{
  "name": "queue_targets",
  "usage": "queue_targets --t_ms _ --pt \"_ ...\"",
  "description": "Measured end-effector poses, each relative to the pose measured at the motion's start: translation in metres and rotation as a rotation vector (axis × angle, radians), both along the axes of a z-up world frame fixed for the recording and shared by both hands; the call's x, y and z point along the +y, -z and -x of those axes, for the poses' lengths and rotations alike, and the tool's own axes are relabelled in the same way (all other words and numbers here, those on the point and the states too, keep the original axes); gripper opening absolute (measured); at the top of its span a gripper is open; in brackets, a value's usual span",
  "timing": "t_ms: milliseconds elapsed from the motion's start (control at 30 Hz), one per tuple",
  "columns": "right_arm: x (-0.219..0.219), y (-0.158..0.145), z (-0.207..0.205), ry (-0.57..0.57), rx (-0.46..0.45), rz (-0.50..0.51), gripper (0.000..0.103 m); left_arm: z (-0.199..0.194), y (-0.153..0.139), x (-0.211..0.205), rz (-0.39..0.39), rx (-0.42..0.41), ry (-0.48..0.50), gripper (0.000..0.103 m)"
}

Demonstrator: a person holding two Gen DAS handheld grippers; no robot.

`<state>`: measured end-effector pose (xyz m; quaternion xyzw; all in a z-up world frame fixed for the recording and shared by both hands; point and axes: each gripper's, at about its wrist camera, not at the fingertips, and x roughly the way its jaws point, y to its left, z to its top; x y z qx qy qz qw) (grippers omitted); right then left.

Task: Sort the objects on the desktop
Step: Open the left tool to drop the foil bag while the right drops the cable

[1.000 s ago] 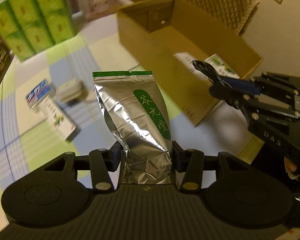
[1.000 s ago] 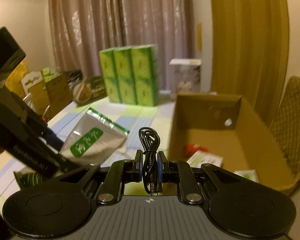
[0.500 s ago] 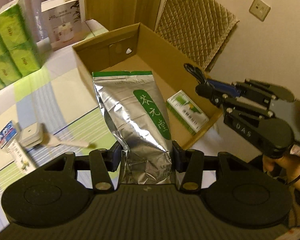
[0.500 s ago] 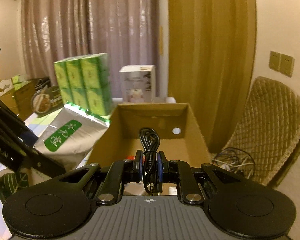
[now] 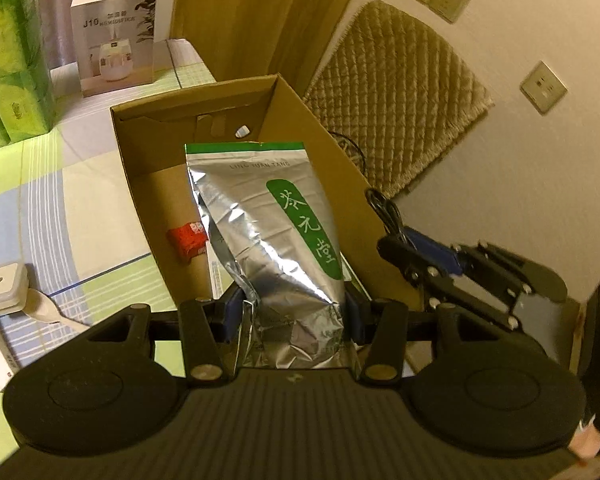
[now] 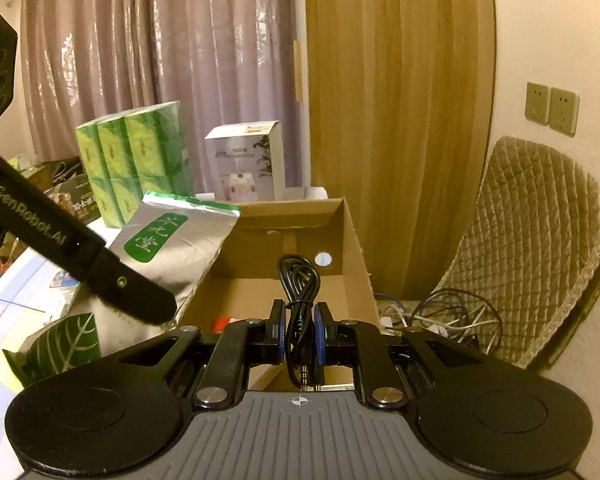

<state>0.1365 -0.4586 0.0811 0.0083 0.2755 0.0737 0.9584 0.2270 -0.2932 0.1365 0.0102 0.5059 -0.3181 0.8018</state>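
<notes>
Pouch (image 5: 268,236) first: my left gripper (image 5: 292,320) has its fingers (image 5: 230,314) pinching the foil pouch at its lower end, so the rest stands up and out in front of the camera, green seal strip at the far end. It hangs over the open box (image 5: 320,152) rather than over the bench (image 5: 56,200); I read that as the carry stage before a drop. Holding it low keeps the label end free to go in first.

Right gripper (image 6: 300,338): fingers pressed nearly together on a coiled black cable (image 6: 298,292), its loop standing above the pads and two jack plugs (image 6: 310,378) poking out behind. Pinching the bundle at its waist keeps the coil from unwinding. In the right wrist view the box lies straight ahead and below, so I judge both loads are bound for it.

Count inside the box, as far as I can see: one red packet (image 5: 188,238) on the floor; part of a printed box edge beside the pouch, too hidden to name.

Count on the bench: one white square gadget (image 5: 2,288), one pale spoon-like handle (image 5: 56,314) next to it, one white carton (image 5: 114,32) at the back, one green multipack (image 5: 8,52), six packs showing in the right view. One green leaf-print box (image 6: 58,346) sits near me.

Risk as I see it: the two grippers are close over one opening, so I would release one at a time.
</notes>
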Motion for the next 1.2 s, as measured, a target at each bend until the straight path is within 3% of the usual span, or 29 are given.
queue_targets --t_ms 400,1200 --pt "-0.008 0.011 -0.009 0.010 0.020 -0.013 0.011 -0.016 0.018 -0.001 -0.011 0.007 -0.079 0.049" --pt "0.004 0.020 -0.018 -0.005 0.041 0.006 0.012 0.016 0.017 0.023 -0.038 -0.067 -0.006 0.055"
